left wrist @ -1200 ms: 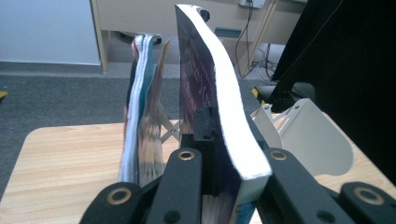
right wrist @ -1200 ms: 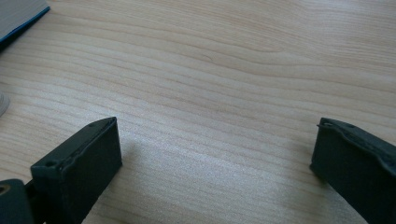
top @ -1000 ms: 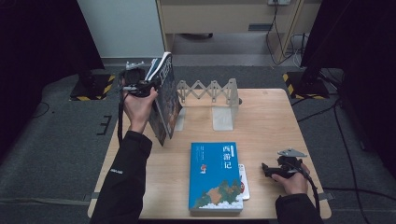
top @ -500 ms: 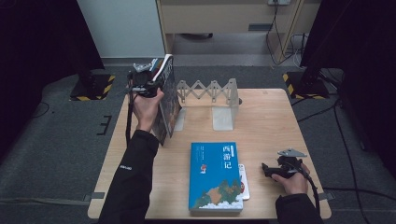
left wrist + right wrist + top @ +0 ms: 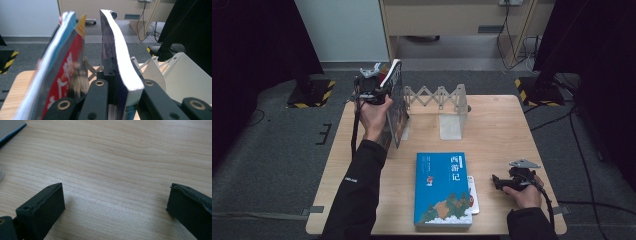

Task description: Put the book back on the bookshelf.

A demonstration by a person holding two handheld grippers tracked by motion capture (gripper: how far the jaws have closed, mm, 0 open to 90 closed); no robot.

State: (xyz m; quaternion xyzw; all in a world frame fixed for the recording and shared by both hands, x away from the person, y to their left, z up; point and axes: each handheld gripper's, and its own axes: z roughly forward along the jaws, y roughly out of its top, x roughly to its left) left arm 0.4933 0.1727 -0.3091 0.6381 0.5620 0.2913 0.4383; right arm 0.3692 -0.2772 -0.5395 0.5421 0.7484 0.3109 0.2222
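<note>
- The left gripper (image 5: 379, 92) is clamped on a dark book (image 5: 117, 62); it holds the book upright over the table's (image 5: 502, 125) far left part, just beside the white expanding rack (image 5: 437, 97)
- The right gripper (image 5: 115, 202) rests on the table with jaws apart, nothing between them; the blue book (image 5: 443, 187) lies flat near it

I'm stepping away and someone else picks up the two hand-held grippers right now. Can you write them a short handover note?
Left hand-held gripper: shut on a dark book, held upright above the table's back left, beside the rack's end plate.
Right hand-held gripper: open, holding nothing, low over the table at the front right.
Expanding book rack: at the table's back edge. A red and blue book stands just left of the held one.
Blue book: lying flat at the front centre, on top of something white.
Done: dark book picked up.
Left, probably: stand it in the rack, then shelve the blue book.
</note>
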